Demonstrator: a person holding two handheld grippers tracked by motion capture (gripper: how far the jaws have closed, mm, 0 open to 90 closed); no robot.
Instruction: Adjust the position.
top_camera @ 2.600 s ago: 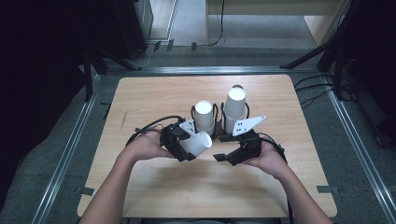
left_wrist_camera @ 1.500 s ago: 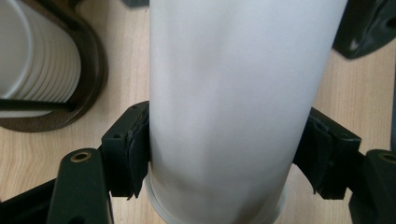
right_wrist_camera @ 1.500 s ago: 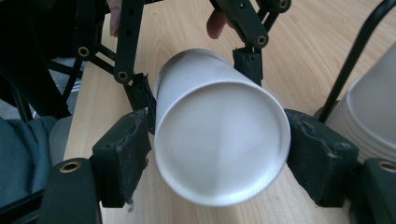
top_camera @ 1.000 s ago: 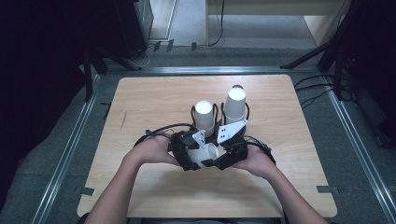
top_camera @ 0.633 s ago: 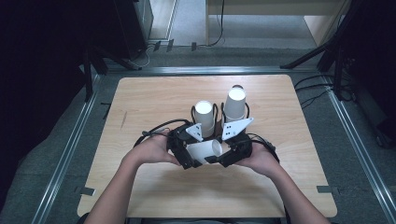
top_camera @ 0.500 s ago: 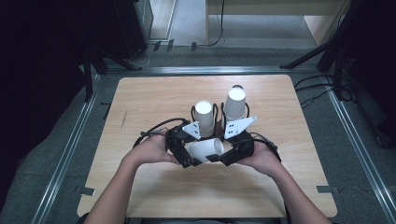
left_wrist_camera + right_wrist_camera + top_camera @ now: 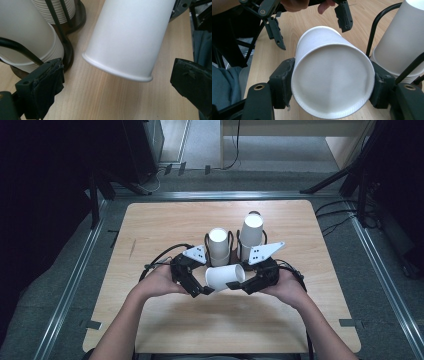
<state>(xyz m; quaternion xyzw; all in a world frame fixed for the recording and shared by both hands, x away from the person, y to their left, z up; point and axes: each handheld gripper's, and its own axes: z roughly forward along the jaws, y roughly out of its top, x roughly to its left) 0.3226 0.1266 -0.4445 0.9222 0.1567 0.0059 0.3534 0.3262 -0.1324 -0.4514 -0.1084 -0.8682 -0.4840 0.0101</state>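
Note:
A white paper cup (image 7: 225, 276) lies on its side in the air between my two grippers, just above the table. My right gripper (image 7: 332, 85) is shut on its base end, one pad (image 7: 283, 80) pressing each side. In the high view the right gripper (image 7: 241, 284) sits at the cup's right. My left gripper (image 7: 117, 75) stands open, its jaws wide on either side of the cup's rim (image 7: 117, 72) without touching it. From above, the left gripper (image 7: 201, 289) is at the cup's left end.
Two stacks of white cups stand upside down in black wire holders just behind the grippers, a shorter one (image 7: 218, 245) and a taller one (image 7: 251, 234). The wooden table (image 7: 165, 225) has metal rails along its sides. Cables trail from both grippers.
The cup was held in the left gripper alone. The right gripper came in and shut on its base, and the left gripper opened. Both hands drew together.

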